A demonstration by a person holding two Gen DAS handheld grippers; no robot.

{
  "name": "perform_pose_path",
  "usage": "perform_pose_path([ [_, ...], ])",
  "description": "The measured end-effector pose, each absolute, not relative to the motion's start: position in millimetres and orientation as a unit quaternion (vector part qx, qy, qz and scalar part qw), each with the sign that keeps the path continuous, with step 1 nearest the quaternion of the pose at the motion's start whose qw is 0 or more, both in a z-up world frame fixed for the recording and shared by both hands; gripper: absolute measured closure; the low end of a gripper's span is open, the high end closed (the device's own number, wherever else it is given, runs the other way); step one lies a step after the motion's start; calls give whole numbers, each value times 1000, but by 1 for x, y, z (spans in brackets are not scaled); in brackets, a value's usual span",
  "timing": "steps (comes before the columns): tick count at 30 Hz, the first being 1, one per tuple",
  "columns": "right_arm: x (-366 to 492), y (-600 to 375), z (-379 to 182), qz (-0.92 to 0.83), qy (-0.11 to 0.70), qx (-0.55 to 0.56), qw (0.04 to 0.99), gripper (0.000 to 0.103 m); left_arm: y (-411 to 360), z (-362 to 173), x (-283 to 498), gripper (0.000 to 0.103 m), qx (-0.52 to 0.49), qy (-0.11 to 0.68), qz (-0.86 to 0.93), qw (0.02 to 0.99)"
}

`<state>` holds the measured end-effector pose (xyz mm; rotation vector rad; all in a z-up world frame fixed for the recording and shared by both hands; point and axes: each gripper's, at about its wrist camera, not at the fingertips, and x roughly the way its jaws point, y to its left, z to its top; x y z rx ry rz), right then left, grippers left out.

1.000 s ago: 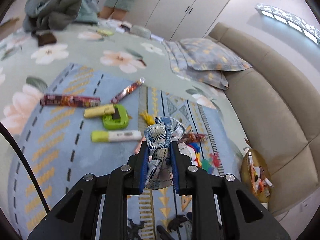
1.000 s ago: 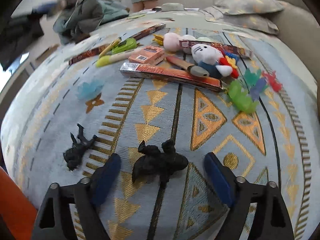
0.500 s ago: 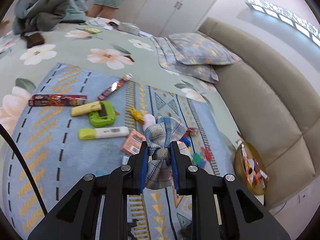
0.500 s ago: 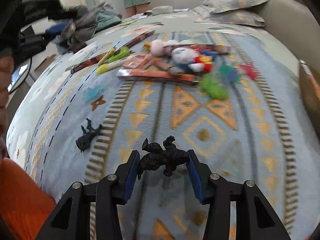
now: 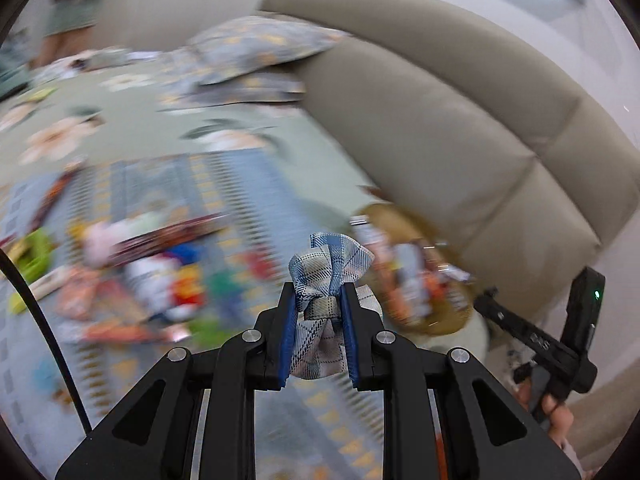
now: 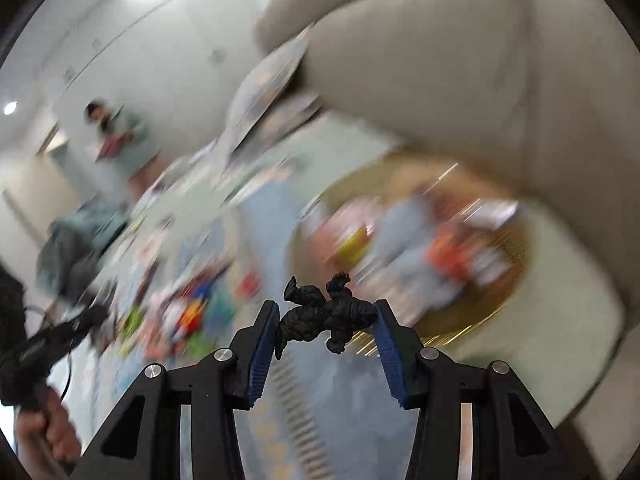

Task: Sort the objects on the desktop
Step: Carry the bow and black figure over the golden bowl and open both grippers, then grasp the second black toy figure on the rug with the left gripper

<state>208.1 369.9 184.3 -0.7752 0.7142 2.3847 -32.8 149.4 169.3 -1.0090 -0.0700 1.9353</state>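
The left claw (image 5: 319, 312) is clamped on a plaid bow (image 5: 330, 270); the right claw (image 6: 325, 322) grips a black figure (image 6: 324, 314). Both hang above the bed (image 5: 168, 136), near a gold basket (image 6: 496, 300) by its headboard (image 5: 460, 128). Blurred toys (image 5: 160, 280) lie on the blanket.

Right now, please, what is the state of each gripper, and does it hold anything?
Left gripper: closed, holding a blue plaid cloth bow.
Right gripper: closed, holding a small black toy figure.
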Motion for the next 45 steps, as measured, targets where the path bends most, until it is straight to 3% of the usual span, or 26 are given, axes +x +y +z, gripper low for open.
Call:
perform_pose_path([
  [8,201,411,210,893,235,-274,269,56,272,166,-4,85,-414,-29,745,523],
  [11,184,415,205,897,217,-291,253,56,295,160,-5,72,-417,-36,740,527],
  [13,179,420,197,894,215,-302,251,47,308,150,-10,65,-438,-24,733,520],
  [14,180,422,195,892,219,-301,255,38,312,139,-15,64,-462,-21,722,514],
  [15,185,424,193,890,227,-294,263,36,310,133,-18,64,-480,-25,714,510],
  [26,219,392,176,891,249,-317,210,33,162,142,-48,64,-509,-43,742,435],
  [37,151,281,95,866,231,-434,94,32,-48,141,-80,64,-529,-41,799,283],
  [45,136,231,70,852,204,-476,70,32,-58,71,-87,63,-623,47,720,303],
])
